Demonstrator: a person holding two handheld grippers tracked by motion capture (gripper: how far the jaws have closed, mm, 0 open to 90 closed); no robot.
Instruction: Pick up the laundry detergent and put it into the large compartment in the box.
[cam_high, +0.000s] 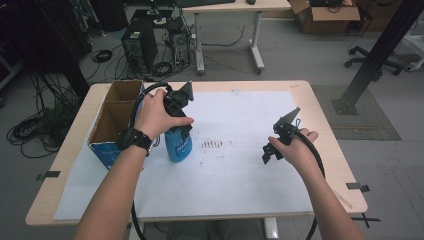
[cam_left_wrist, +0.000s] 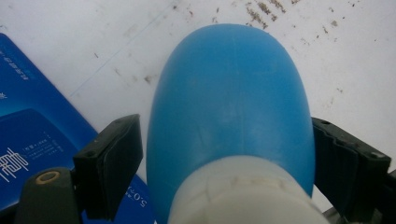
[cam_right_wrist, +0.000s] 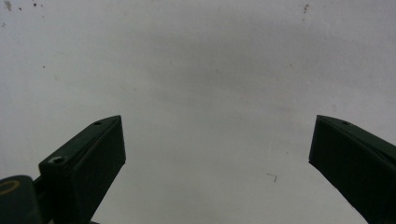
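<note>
The left hand-held gripper stands over the blue plastic bottle, jaws spread, not yet clamped; at three o'clock, the right hand-held gripper gapes empty.

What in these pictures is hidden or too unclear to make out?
- Blue bottle: in the high view the left gripper and hand cover its top; its label is too small to read.
- Cardboard box: its walls hide the bottom inside in the high view.
- Left gripper view: the bottle's white cap is blurred and cut off by the bottom edge.
</note>
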